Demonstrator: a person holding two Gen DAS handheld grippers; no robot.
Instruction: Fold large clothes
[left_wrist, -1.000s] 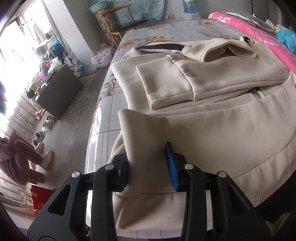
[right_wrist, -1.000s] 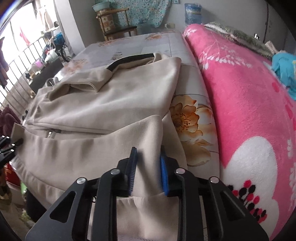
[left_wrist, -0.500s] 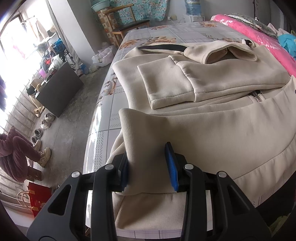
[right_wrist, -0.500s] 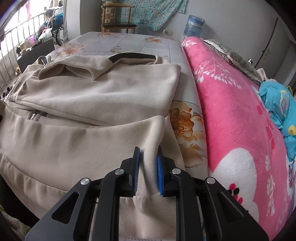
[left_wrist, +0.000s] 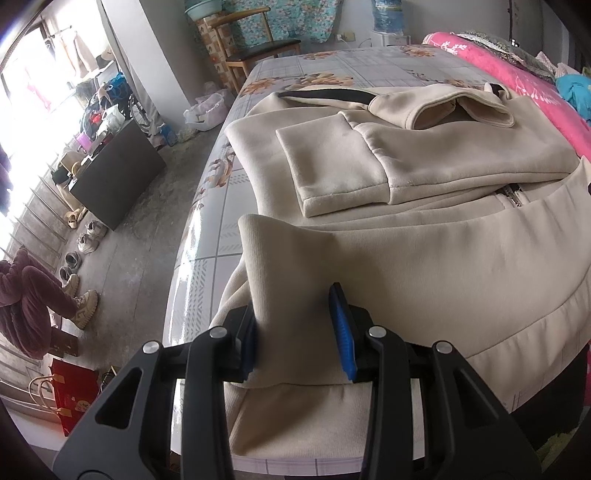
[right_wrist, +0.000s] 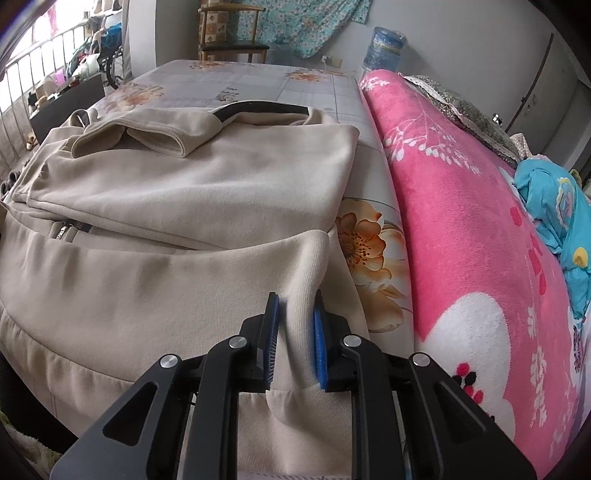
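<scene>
A large beige zip jacket (left_wrist: 424, 258) lies spread on the bed, its sleeves folded across the chest and its hood at the far end. My left gripper (left_wrist: 297, 328) is shut on the ribbed hem at the jacket's left bottom corner, with the cloth bunched between the blue pads. In the right wrist view the same jacket (right_wrist: 177, 206) fills the left half. My right gripper (right_wrist: 295, 339) is shut on the hem at the right bottom corner, the fabric pinched up in a ridge. Both corners are lifted slightly off the mattress.
The bed has a flowered plastic cover (left_wrist: 218, 243). A pink blanket (right_wrist: 461, 240) and a blue bundle (right_wrist: 554, 206) lie along the right side. A wooden chair (left_wrist: 255, 44) stands beyond the bed. A dark table (left_wrist: 114, 173), shoes and a seated person (left_wrist: 22, 295) are on the floor at left.
The right gripper has rolled and turned toward the pink blanket, its grip on the hem looking a little tighter. The left gripper has stayed put on its corner.
</scene>
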